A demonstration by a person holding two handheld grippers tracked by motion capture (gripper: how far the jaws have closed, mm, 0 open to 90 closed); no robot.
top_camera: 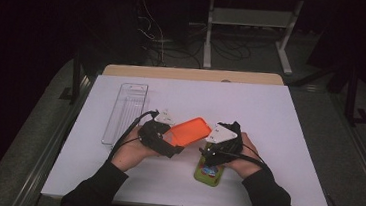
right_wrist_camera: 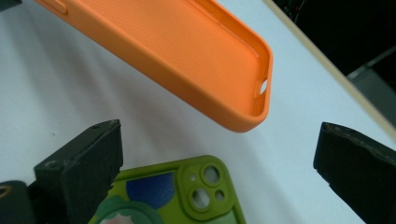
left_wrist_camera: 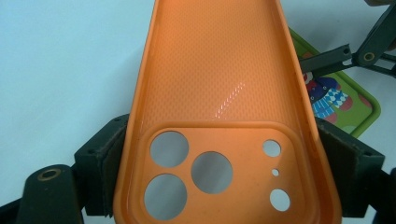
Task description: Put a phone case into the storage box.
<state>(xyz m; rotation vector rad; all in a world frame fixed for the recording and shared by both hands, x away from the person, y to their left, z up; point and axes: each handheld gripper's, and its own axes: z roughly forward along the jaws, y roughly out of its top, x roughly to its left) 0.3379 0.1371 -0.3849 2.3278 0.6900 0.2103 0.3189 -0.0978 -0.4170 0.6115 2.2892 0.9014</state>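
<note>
Care at this step is mostly about keeping the orange phone case (left_wrist_camera: 219, 93) level and firmly pinched while the other hand is lining up on the green one. The left tongs (top_camera: 171, 141) are clamping the orange case across its width at the camera-cutout end, one pad pressing on each long edge, and the case is sticking out ahead of them, open side up, raised off the white tabletop (top_camera: 270, 115). The grip is looking square, so the sensible thing is to leave it alone and avoid twisting the wrist, since the soft shell could bow or slip out sideways.

The right tongs (right_wrist_camera: 217, 186) are standing wide open with nothing between the pads. The green phone case (right_wrist_camera: 187, 196) is lying flat on the tabletop directly below and between those open jaws, back side up, camera bump towards the far end, with a cartoon print on it. The free end of the orange case is hovering just above and beyond it, not touching it. To take the green case well, the right tongs should be coming straight down so both pads are meeting the long edges evenly, staying clear of the orange case overhead.

A clear plastic tray (top_camera: 126, 112) is lying well apart, to the left.
</note>
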